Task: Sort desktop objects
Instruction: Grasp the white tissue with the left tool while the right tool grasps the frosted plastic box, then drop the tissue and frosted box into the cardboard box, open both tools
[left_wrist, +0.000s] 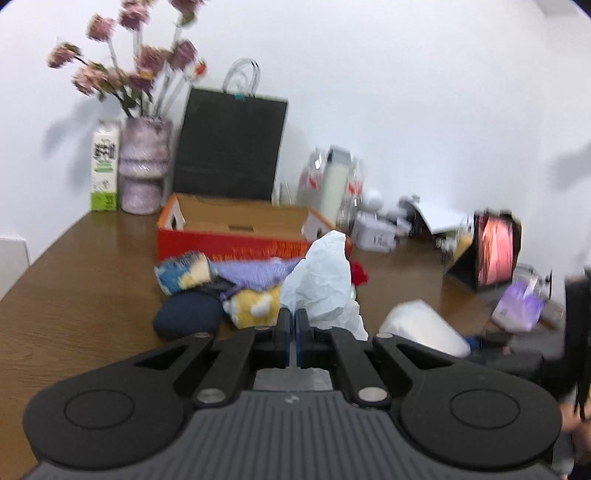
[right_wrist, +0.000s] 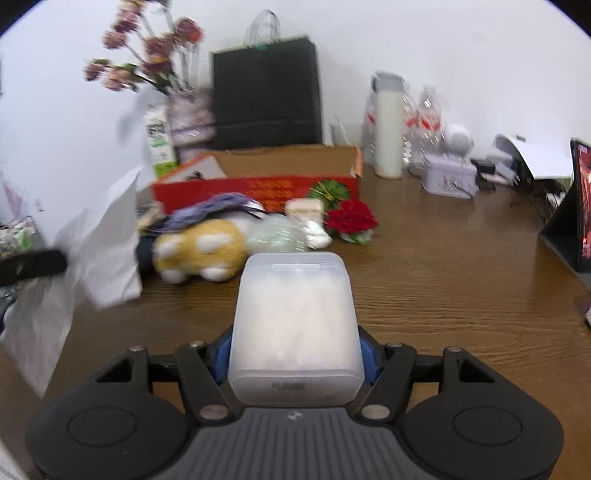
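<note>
Wood-grain table (right_wrist: 443, 280) meets white wall (left_wrist: 406, 92); left claw (left_wrist: 294, 325) pinches white paper (left_wrist: 321, 280); right claw (right_wrist: 293, 354) grips frosted box (right_wrist: 295, 321).

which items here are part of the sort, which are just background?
In play: crumpled white paper in the left gripper; translucent plastic box in the right gripper; yellow plush toy; red rose; open red carton.

Background: flower vase; black paper bag; tablet; milk carton.

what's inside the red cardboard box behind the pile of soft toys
The red box is open on top. Only bare brown cardboard inner walls show in both views. Its floor is hidden by the front wall, so any contents cannot be seen.
</note>
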